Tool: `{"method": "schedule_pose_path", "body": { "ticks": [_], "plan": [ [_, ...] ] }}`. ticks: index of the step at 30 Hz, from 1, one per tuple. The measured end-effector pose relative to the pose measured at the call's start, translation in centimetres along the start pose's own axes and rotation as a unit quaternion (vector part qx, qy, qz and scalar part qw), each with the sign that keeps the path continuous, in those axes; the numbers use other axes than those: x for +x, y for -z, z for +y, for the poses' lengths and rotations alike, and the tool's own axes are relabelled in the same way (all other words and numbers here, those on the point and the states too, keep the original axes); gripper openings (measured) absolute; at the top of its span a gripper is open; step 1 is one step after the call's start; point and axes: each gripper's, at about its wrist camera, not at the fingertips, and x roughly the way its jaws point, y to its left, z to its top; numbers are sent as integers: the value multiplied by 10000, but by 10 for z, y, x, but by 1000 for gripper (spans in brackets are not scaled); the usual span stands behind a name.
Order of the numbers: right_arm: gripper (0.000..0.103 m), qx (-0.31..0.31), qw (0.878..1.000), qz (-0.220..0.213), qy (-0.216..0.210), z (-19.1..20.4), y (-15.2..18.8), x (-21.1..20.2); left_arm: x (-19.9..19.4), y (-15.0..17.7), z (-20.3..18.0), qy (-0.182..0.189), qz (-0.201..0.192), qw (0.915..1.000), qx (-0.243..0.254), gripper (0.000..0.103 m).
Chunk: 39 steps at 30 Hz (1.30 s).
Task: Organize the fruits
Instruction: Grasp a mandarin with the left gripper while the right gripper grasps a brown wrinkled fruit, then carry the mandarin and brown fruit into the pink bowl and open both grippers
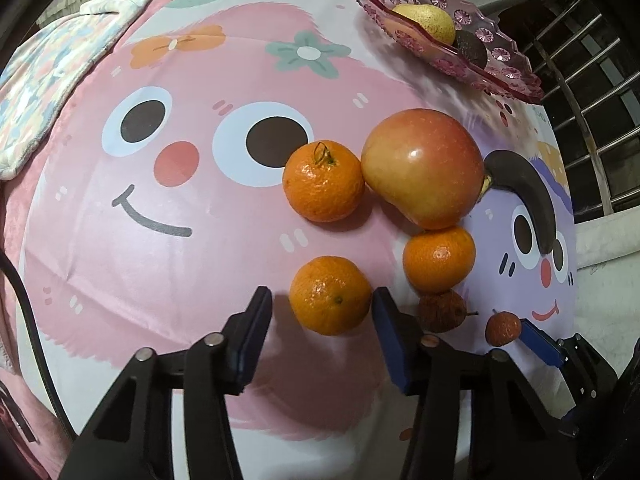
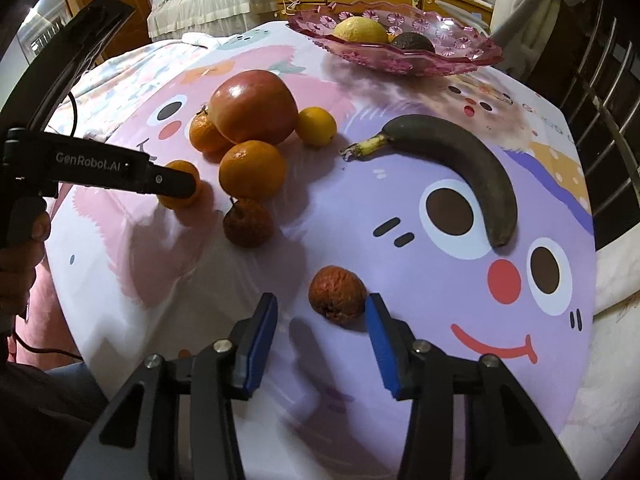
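**Left wrist view: both claws down on fruit, neither grip made yet**

Left wrist view, near centre: left claw straddles a mandarin on the cartoon-printed cloth covering the counter. Right-hand blue pad looks to be touching the fruit's side; left-hand pad stands clear, with a strip of cloth showing between. Jaws narrow but not pinching.

Right wrist view: right claw is set about a small shrivelled red fruit. Same picture: right pad at the fruit's edge, left pad well off it. Not holding.

No earlier frame to compare, so only the present spacing is noted.

Rest of the pile, further off: big red apple, touching a stemmed mandarin on its left and another mandarin on its near side. Second wrinkled fruit just right of the left claw. Blackened banana lies apart on the purple face. Small lemon beside the apple.

Pink glass dish at the far edge already carries a yellow pear-like fruit and a dark round one.

Judgement: this is the grasp step, two fruits at once, presumably bound for the dish. Next move calls for bringing each free pad in until both sides bear, gently on the soft shrivelled fruit, then lifting straight up. The left claw must avoid nudging the neighbouring wrinkled fruit.
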Motion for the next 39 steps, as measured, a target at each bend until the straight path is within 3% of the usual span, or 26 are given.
{"method": "schedule_pose_path", "body": {
  "ticks": [3,7,20,31,39],
  "plan": [
    [45,47,10000,4,69,-2,-2,3,2,-2,-2,79,10,10000,40,41],
    [33,109,9998,111,96,-5,-3,10,1,-4,-4,20,-62,9999,102,41],
    [32,104,9998,148,35,-7,-11,10,-9,-11,8,-46,-256,9997,7,40],
    [32,-23,9995,-294,126,-10,-57,-9,-54,-55,25,-260,-1039,9942,-20,40],
    [32,14,9974,-714,132,-12,-100,-25,-80,-101,15,-152,-1670,9857,144,40]
  ]
}}
